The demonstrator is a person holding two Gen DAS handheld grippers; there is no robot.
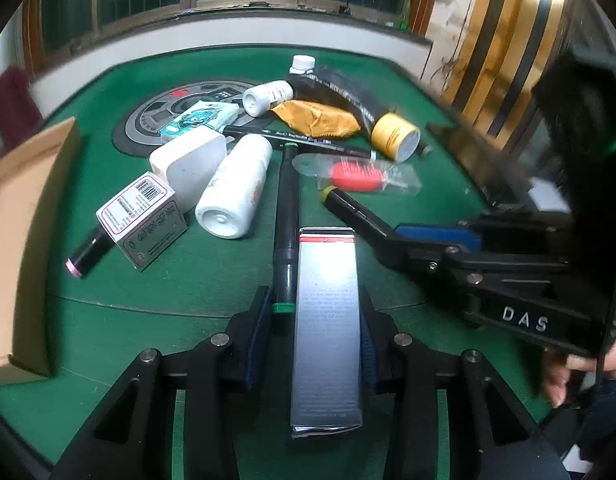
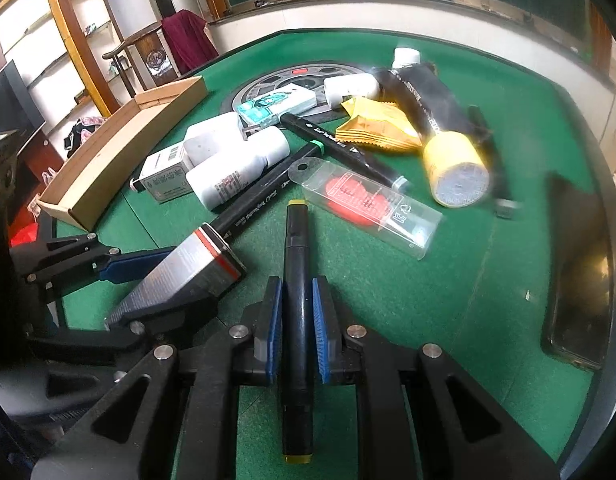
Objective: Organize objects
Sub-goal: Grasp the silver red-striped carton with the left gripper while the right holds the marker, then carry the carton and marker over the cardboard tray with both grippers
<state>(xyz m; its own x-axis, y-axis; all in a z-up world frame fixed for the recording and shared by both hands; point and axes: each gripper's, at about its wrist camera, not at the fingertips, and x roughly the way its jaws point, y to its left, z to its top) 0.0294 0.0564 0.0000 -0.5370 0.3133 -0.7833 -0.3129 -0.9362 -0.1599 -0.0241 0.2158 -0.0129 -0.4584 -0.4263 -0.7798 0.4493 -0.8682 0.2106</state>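
silver carton (image 1: 327,320) clamped in left gripper (image 1: 312,344), yellow-capped marker (image 2: 296,320) clamped in right gripper (image 2: 297,330)

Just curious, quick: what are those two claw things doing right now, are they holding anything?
Left gripper: fingers closed on the silver box.
Right gripper: fingers closed on the black marker with yellow ends.

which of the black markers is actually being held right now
The yellow-tipped marker, clamped between the right tongs. The two green-banded markers lie loose on the green table among the pile.
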